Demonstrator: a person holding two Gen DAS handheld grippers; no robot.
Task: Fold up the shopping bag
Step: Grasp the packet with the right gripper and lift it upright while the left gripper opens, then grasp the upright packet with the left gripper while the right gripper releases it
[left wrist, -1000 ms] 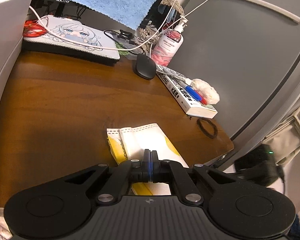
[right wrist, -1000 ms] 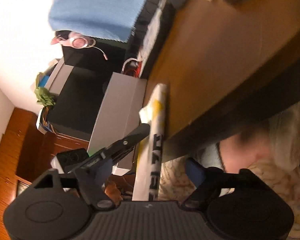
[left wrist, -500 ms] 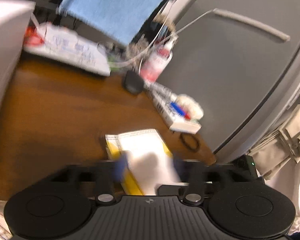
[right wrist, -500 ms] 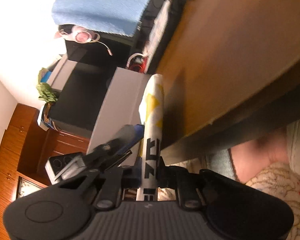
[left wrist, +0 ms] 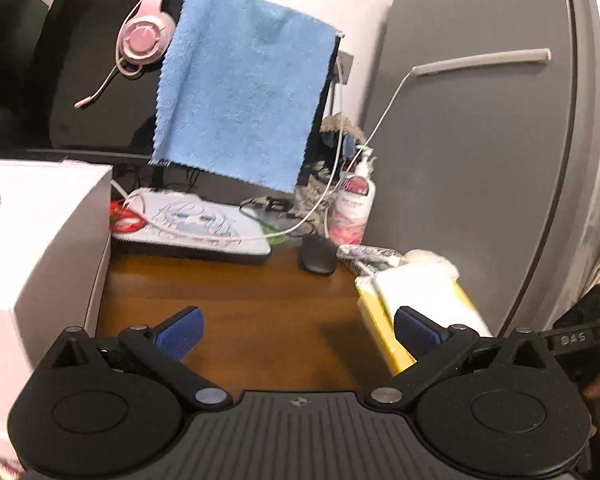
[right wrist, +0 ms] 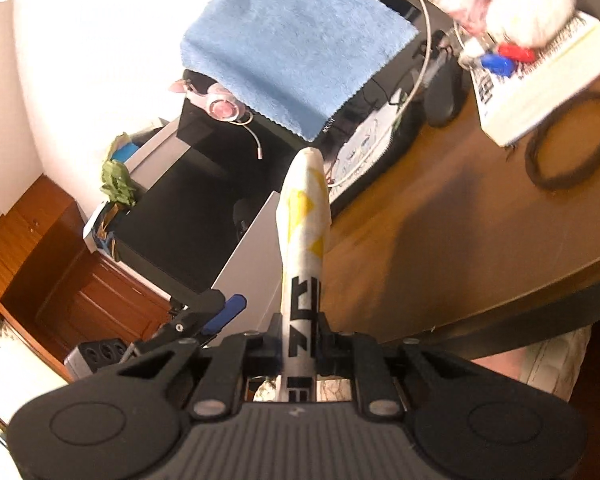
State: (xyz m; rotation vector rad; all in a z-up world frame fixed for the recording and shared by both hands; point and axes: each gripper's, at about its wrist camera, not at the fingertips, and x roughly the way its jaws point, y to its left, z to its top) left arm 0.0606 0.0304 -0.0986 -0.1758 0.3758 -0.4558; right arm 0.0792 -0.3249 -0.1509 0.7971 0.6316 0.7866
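The folded white and yellow shopping bag (right wrist: 305, 240) sticks out edge-on between the fingers of my right gripper (right wrist: 300, 340), which is shut on it above the wooden desk (right wrist: 460, 240). In the left wrist view the same bag (left wrist: 416, 300) hangs at the right, just beyond the right blue pad. My left gripper (left wrist: 296, 324) is open with nothing between its blue pads (left wrist: 180, 332), above the desk (left wrist: 240, 300). The left gripper's open fingers (right wrist: 220, 312) also show at the lower left of the right wrist view.
A white box (left wrist: 40, 240) stands at the desk's left. At the back lie a keyboard (left wrist: 192, 228), a black mouse (left wrist: 318, 258), a lotion bottle (left wrist: 352, 208) and a book (right wrist: 540, 80). A blue towel (left wrist: 240, 92) hangs over a monitor. A black hair tie (right wrist: 572, 144) lies near the book. A grey fridge (left wrist: 480, 160) stands at the right.
My left gripper let go of the bag, opened wide and rose. My right gripper closed on the bag and carried it up and to the right, over the desk.
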